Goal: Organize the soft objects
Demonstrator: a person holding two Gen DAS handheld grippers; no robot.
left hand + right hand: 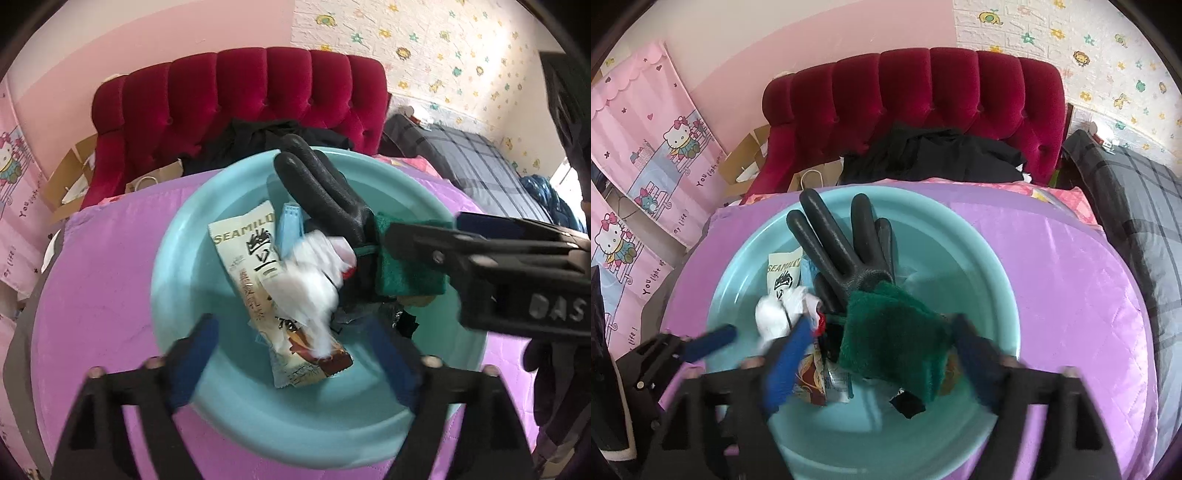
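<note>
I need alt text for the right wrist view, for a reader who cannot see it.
The right gripper, open, hangs over a light blue basin around a green sponge. The basin sits on a purple cover and also holds a black glove, white cloth and snack packets.

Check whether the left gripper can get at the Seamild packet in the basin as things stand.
Probably yes: the left gripper is open right above the Seamild packet, though a white wad covers its middle.

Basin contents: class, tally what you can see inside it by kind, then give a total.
Glove: 1
Green scrub pad: 1
White cloth: 1
Snack packet: 1
Blue mask: 1
Total: 5, all in the basin; smaller scraps underneath are too hidden to count.
</note>
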